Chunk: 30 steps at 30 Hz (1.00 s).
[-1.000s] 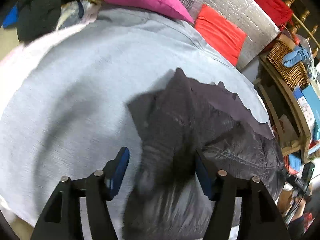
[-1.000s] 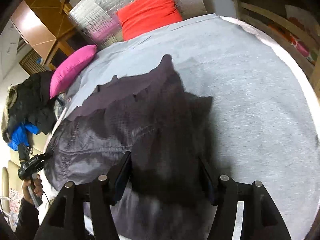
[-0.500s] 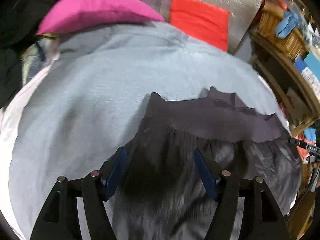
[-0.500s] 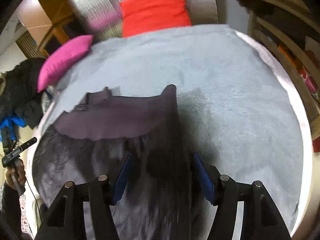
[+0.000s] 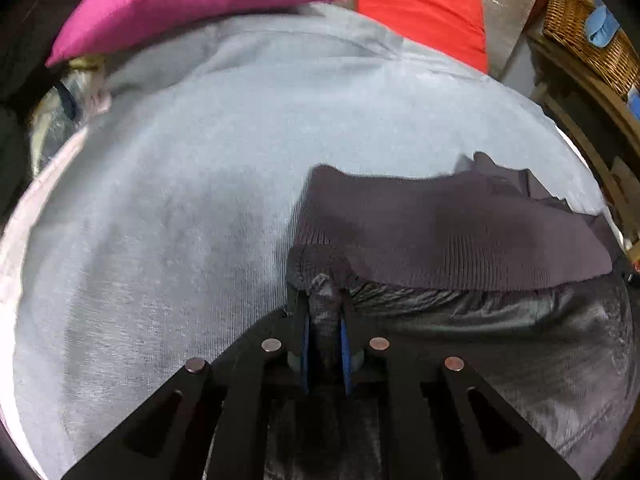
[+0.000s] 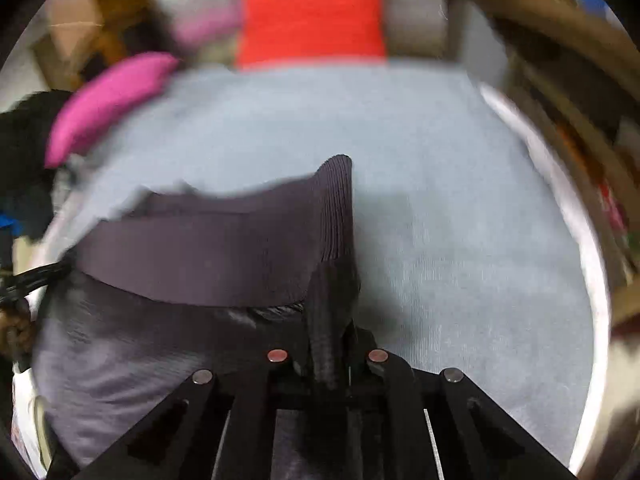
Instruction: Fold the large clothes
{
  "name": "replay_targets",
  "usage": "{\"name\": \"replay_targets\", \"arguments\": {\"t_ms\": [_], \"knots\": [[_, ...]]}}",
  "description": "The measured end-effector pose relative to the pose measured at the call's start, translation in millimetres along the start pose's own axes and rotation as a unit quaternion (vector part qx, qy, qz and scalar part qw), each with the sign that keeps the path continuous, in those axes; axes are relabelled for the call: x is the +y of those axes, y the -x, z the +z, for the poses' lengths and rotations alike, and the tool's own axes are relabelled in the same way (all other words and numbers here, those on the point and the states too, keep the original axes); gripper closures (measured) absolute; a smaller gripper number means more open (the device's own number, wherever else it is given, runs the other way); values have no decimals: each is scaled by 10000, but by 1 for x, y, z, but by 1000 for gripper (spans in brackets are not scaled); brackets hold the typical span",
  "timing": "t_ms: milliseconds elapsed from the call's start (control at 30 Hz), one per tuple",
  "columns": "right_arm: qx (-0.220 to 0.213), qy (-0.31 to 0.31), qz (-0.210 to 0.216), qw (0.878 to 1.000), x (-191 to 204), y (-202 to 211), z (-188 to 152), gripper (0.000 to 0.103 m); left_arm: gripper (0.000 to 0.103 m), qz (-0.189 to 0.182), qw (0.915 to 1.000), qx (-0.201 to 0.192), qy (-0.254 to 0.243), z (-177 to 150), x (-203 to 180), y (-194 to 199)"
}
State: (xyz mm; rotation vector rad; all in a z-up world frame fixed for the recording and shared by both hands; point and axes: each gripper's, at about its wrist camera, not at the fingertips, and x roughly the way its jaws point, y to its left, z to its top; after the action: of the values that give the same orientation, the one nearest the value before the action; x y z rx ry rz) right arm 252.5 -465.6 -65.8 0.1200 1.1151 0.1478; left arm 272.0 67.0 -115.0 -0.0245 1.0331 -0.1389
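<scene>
Both grippers have travelled to the ribbed hem of the dark jacket since the earlier frames, when their jaws stood wide over the cloth; the jaws have just been closing, with fabric between them.

A bed covered by a pale grey sheet (image 5: pixel 192 208) fills most of each view. The dark jacket (image 5: pixel 500 340) lies spread across its near part, shiny quilted body toward the cameras, ribbed hem band (image 6: pixel 208 256) lying as a broad strip beyond the body, on the far side from the cameras. Grey sheet lies bare beyond the band, up to the head of the bed.

At the head of the bed a red cushion (image 5: pixel 420 12) leans against a silvery padded panel (image 5: pixel 508 4), and a pink pillow (image 5: pixel 180 4) lies beside it. A wicker basket (image 5: pixel 588 44) holding something blue stands on wooden shelving along one side of the bed. Dark clothing (image 6: pixel 24 128) is piled past the pink pillow.

The left gripper (image 5: pixel 325 312) is clenched on a bunched corner of the hem band, blue pads pressing the cloth from both sides. The right gripper (image 6: pixel 334 344) is likewise clamped on the band's opposite corner, which rises in a ribbed fold ahead of it. The right wrist view is blurred.
</scene>
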Motion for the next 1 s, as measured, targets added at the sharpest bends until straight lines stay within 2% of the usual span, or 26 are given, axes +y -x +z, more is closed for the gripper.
{"name": "replay_targets", "arguments": {"t_ms": [33, 67, 133, 167, 200, 267, 300, 333, 433, 500, 567, 667, 800, 1000], "knots": [[-102, -63, -29, 9999, 1, 0, -3, 88, 83, 49, 10000, -83, 12, 0, -2, 8], [-266, -95, -56, 9996, 2, 6, -5, 82, 75, 105, 9998, -153, 13, -1, -2, 15], [-399, -210, -206, 9988, 3, 21, -7, 63, 64, 332, 9988, -346, -24, -5, -2, 37], [-511, -273, -443, 9973, 3, 34, -8, 42, 56, 467, 9978, -474, -50, -8, -2, 51], [-699, -277, -617, 9953, 5, 48, -11, 37, 46, 602, 9965, -574, -44, -11, -2, 64], [-985, -159, -774, 9920, 16, 73, -18, 36, 33, 798, 9930, -871, 35, -23, -2, 92], [-1222, -28, -874, 9887, 30, 92, -28, 36, 30, 844, 9908, -1053, 114, -32, -5, 107], [-1363, 60, -901, 9865, 42, 100, -33, 36, 30, 816, 9895, -1183, 166, -40, -11, 118], [-1962, 539, -898, 9749, 91, 131, -77, 35, 29, 725, 9871, -1414, 218, -69, -32, 138], [-2232, 850, -1029, 9656, 117, 135, -101, 28, 29, 699, 9861, -1505, 128, -91, -52, 141], [-2370, 993, -1251, 9583, 134, 129, -126, 28, 29, 750, 9861, -1478, 59, -111, -70, 137], [-2273, 949, -1362, 9596, 135, 110, -138, 28, 29, 663, 9910, -1165, 46, -124, -86, 116], [-1760, 718, -1473, 9707, 119, 80, -146, 28, 29, 664, 9935, -918, 102, -134, -90, 97], [-1575, 373, -1336, 9777, 96, 74, -140, 25, 24, 633, 9938, -904, 146, -135, -86, 90]]}}
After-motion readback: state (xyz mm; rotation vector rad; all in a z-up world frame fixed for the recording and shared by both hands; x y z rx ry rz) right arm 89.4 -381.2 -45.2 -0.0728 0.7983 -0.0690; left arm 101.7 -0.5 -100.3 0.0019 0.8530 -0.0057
